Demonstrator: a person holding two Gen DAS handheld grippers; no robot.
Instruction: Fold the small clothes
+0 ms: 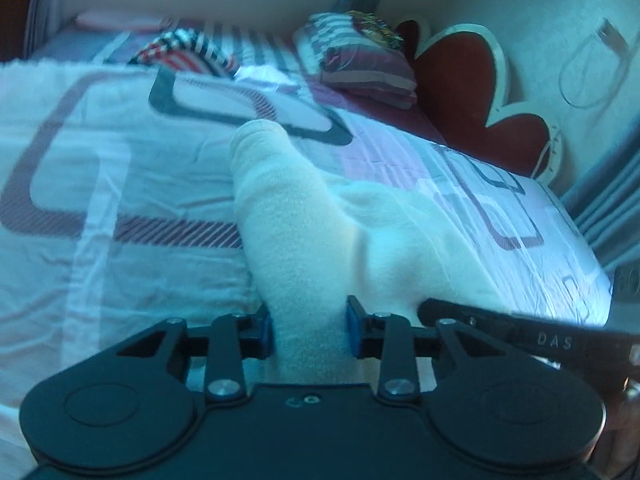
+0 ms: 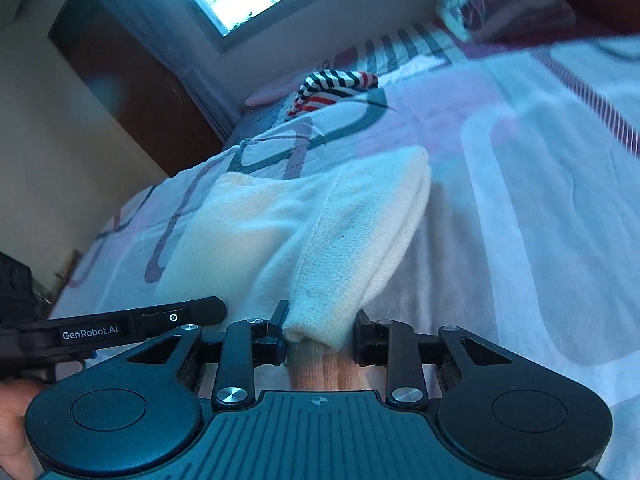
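both grippers, left (image 1: 310, 326) and "genrobot.ai"-marked right (image 2: 320, 330), pinch the white garment (image 1: 304, 220).

Count on the bed (image 1: 120, 168): one cream garment (image 1: 288, 216), held at two points by two claws, left claw (image 1: 309, 326) and right claw (image 2: 321, 330); one striped red-white-navy garment (image 1: 188, 52); one folded pile (image 1: 360, 60); one red headboard (image 1: 460, 76).

Both the left gripper (image 1: 310, 330) and the right gripper (image 2: 320, 330) are matte black with silver screws; blue pads (image 1: 267, 332) at twelve o'clock, white "GenRobot.AI" lettering at nine.
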